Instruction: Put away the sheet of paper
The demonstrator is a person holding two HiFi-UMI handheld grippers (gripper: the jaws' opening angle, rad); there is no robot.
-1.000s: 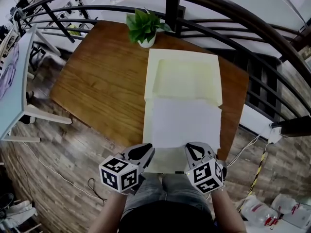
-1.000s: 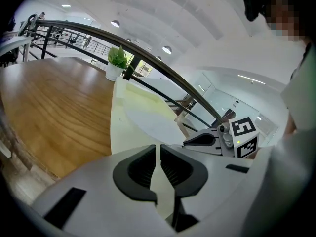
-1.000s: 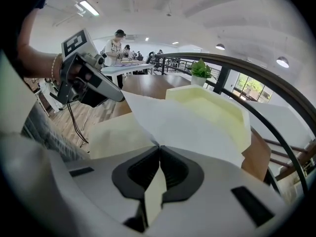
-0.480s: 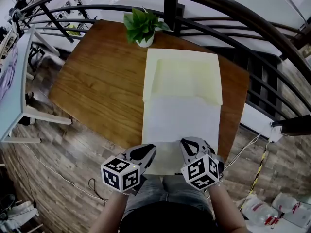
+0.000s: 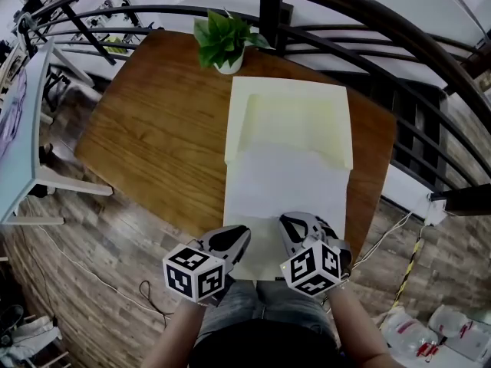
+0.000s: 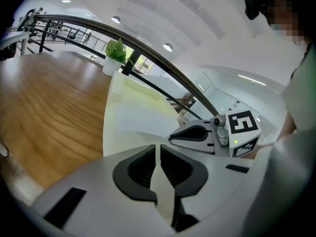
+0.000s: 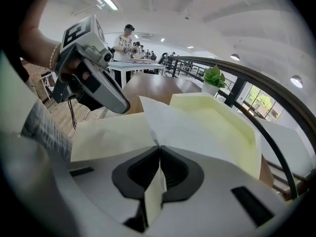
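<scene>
Paper: the white sheet (image 5: 285, 184) lies on the open yellow folder (image 5: 291, 110). Its far edge is under the lip of the folder's pocket and its near edge is raised off the folder.
Change: in the last second the sheet has slid away from the person and a little deeper into the pocket.
Left claw (image 6: 159, 152): shut on the sheet's near left corner, with a pale strip of paper pinched between the pads. It has crept forward with the sheet.
Right claw (image 7: 159, 154): clamped on the near edge to the right, also further forward and angled inward.
Meaning: the feed seems to be under way but unfinished, since most of the sheet still shows outside the pocket. More pushing likely remains before release.
Risk: the sheet bows slightly between the two grips, so an uneven push could buckle it at the pocket mouth.
Table (image 5: 153, 129): the folder lies on its right half, and a potted plant (image 5: 224, 41) stands at the far edge just beyond the folder.
</scene>
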